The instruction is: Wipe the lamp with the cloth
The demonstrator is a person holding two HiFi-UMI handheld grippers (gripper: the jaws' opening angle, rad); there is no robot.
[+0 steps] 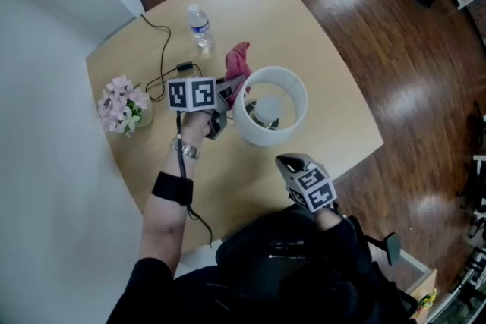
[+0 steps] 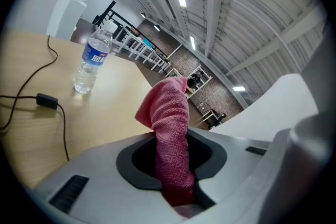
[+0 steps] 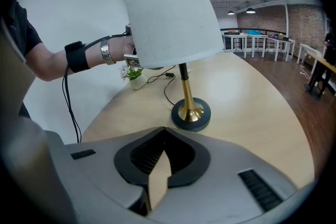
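- While one cloth (image 2: 170, 128) is clamped by the left gripper (image 1: 226, 96), the right gripper (image 3: 164, 131) is closed empty.
- One lamp (image 3: 168, 8), one bottle (image 2: 92, 63) and one flower pot (image 1: 121, 104) are shown.

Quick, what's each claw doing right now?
Left claw: closed on the pink cloth.
Right claw: closed, nothing in it.
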